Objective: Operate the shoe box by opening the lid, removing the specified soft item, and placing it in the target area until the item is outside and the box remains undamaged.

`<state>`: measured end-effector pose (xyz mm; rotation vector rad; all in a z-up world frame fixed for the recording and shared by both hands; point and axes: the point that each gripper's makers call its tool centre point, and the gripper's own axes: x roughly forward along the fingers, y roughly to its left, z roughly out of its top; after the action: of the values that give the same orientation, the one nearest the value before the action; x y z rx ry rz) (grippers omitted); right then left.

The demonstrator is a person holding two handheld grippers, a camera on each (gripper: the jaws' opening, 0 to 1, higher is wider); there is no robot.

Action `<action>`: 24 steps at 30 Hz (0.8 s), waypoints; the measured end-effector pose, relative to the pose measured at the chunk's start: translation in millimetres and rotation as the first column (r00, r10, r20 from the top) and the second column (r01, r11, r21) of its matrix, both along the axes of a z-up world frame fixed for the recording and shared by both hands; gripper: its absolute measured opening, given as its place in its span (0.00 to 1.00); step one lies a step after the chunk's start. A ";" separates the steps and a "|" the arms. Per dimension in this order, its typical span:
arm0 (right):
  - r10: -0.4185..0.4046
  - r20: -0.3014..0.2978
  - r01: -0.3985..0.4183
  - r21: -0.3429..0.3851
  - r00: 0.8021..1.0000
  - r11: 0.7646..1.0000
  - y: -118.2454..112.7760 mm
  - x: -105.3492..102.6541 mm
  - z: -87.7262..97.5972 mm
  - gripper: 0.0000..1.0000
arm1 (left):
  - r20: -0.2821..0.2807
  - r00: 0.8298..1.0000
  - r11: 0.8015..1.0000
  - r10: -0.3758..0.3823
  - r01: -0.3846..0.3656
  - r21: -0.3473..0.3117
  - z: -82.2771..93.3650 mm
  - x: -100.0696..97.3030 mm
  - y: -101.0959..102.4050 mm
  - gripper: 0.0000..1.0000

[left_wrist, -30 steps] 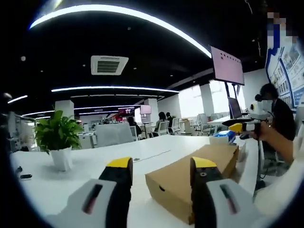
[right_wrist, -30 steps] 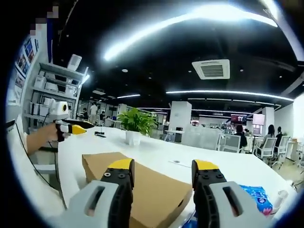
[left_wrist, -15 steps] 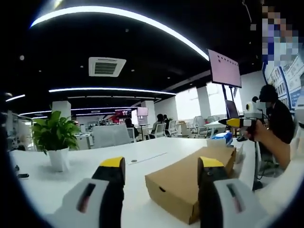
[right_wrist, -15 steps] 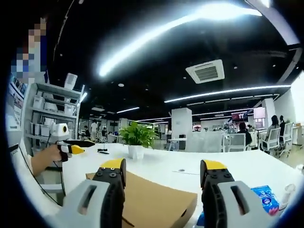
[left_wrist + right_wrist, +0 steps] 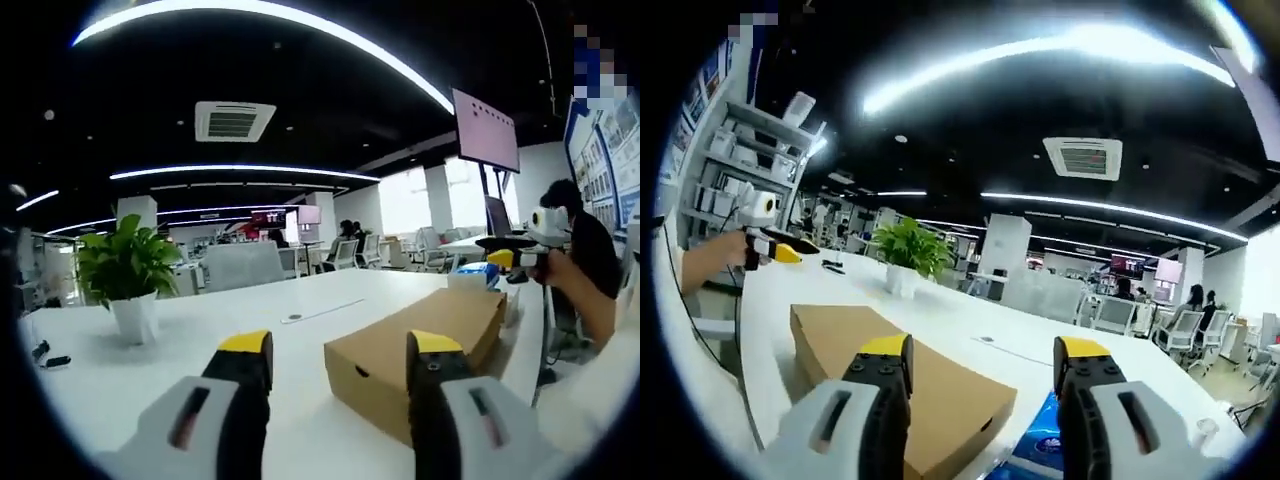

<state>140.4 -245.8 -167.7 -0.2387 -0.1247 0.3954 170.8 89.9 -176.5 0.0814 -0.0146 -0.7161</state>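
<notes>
The shoe box (image 5: 420, 345) sits closed on the desk (image 5: 150, 385); my left gripper (image 5: 340, 352) and right gripper (image 5: 983, 357) hold their fingers spread and empty, and a hard pinch could crease its cardboard lid.

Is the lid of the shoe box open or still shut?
Shut. The shoe box has its lid lying flat on top in both views, with no gap and nothing of the inside showing.

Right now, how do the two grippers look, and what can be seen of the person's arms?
Both the left gripper and the right gripper have light grey bodies with dark slots, black jaws and yellow tips. A bare forearm is visible behind the far gripper.
</notes>
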 end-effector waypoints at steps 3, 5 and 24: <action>0.011 0.009 -0.011 0.020 1.000 1.000 0.9 -1.8 3.1 0.57 | 0.007 1.000 0.999 -0.007 0.008 -0.034 5.2 -1.1 -2.2 0.55; 0.012 0.019 -0.013 0.019 1.000 1.000 1.0 -3.2 5.3 0.56 | 0.017 1.000 0.998 -0.019 0.020 -0.051 8.4 -3.5 -5.1 0.55; 0.004 0.019 -0.005 0.004 1.000 1.000 0.9 -6.9 7.3 0.54 | 0.004 0.999 0.998 -0.045 0.045 -0.048 4.1 -9.6 -16.3 0.55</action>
<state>133.6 -245.0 -160.4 -0.2382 -0.1448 0.3974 161.2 73.6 -172.4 0.0356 -0.0363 -0.7602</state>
